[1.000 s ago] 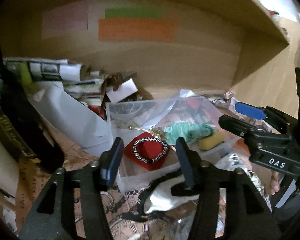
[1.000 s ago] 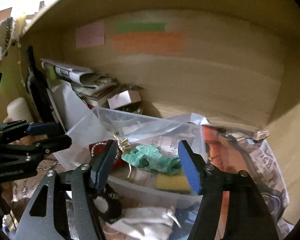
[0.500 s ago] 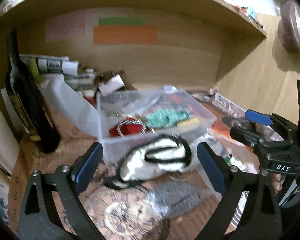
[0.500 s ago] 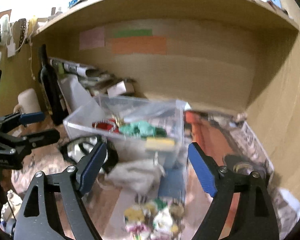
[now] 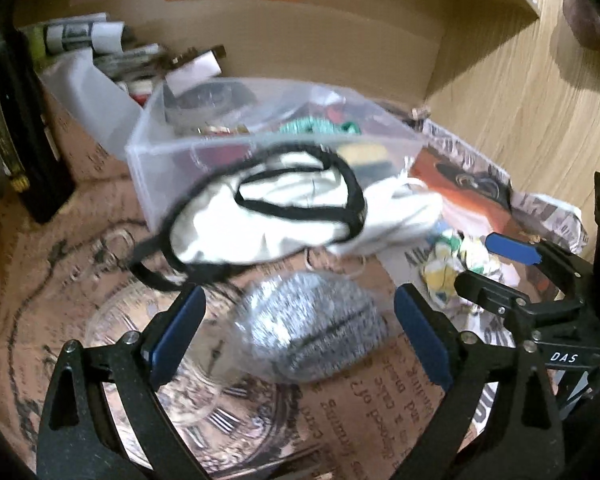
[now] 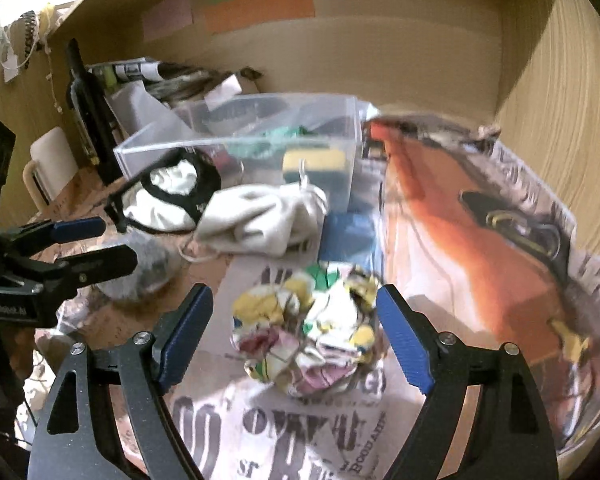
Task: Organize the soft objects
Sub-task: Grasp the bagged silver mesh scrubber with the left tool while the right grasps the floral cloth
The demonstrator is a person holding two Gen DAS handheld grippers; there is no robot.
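Left gripper (image 5: 300, 334): jaws spread wide, holding nothing. The silver mesh scrubber (image 5: 314, 328) lies directly between its fingertips on the printed paper. Just beyond, the white cloth with black trim (image 5: 268, 216) rests against the front wall of the clear plastic bin (image 5: 148, 176).

Right gripper (image 6: 296, 334): jaws spread wide, holding nothing. The crumpled multicolored cloth (image 6: 308, 332) lies between its fingertips on newsprint. Farther off, the beige drawstring pouch (image 6: 264, 220) lies just before the bin, which contains a yellow sponge (image 6: 314, 160) and a green item (image 6: 284, 134).
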